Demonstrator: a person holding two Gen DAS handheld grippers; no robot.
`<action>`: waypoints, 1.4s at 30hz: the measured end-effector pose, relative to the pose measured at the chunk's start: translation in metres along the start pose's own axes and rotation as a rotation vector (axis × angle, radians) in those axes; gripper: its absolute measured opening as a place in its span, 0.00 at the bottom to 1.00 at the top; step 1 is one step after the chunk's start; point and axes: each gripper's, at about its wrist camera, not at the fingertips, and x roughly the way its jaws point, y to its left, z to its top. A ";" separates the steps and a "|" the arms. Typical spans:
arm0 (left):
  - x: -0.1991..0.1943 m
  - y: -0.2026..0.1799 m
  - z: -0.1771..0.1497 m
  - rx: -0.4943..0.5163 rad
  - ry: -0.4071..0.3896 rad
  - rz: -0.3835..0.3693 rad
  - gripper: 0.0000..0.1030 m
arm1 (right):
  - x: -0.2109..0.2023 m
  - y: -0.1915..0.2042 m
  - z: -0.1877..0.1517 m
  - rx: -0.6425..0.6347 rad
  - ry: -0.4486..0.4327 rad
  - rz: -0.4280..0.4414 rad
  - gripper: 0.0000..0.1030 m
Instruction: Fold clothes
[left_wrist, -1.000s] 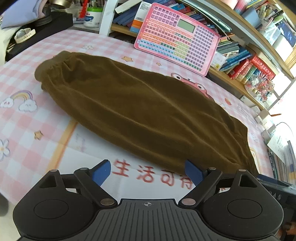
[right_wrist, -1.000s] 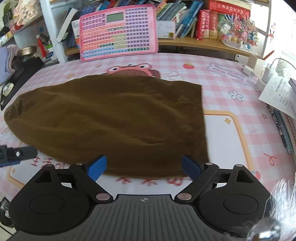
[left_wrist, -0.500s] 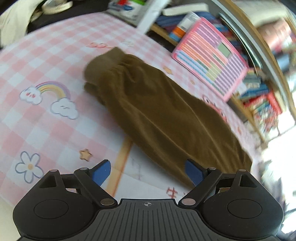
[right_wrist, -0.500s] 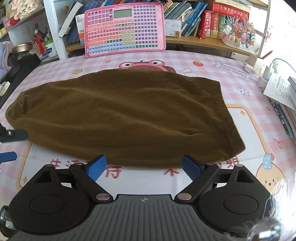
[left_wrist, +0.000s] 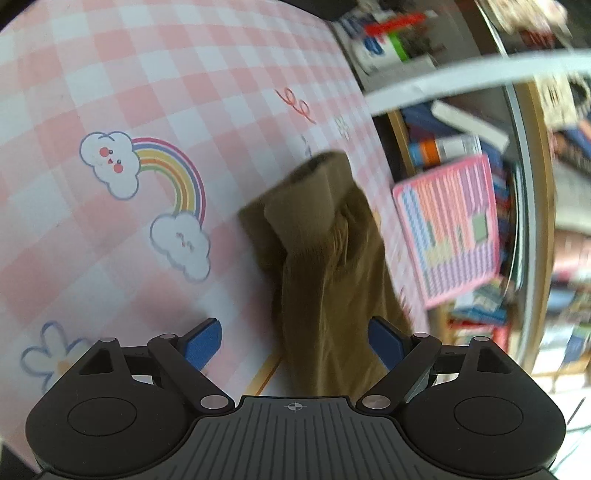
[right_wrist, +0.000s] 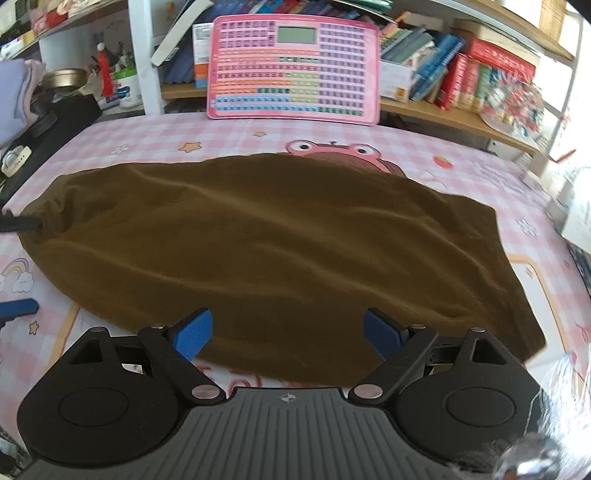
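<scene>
left claw swung to brown trousers' cuffed end

We see bare tablecloth behind the trousers across the upper middle of the right view, and more at far left in the left view; the pink board and bookshelf close off the top; a black case blocks the upper left.

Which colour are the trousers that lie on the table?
The trousers are olive-brown, one plain colour with no pattern. The right wrist view shows it best.
</scene>
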 end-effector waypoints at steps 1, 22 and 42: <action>0.002 0.001 0.004 -0.033 -0.007 -0.012 0.85 | 0.004 0.004 0.003 -0.007 -0.004 0.000 0.86; 0.018 -0.005 0.024 -0.140 -0.025 -0.031 0.86 | 0.097 0.074 0.077 -0.055 -0.076 -0.029 0.89; 0.014 -0.062 -0.005 0.262 -0.132 0.010 0.12 | 0.028 0.066 0.013 -0.105 -0.020 0.097 0.93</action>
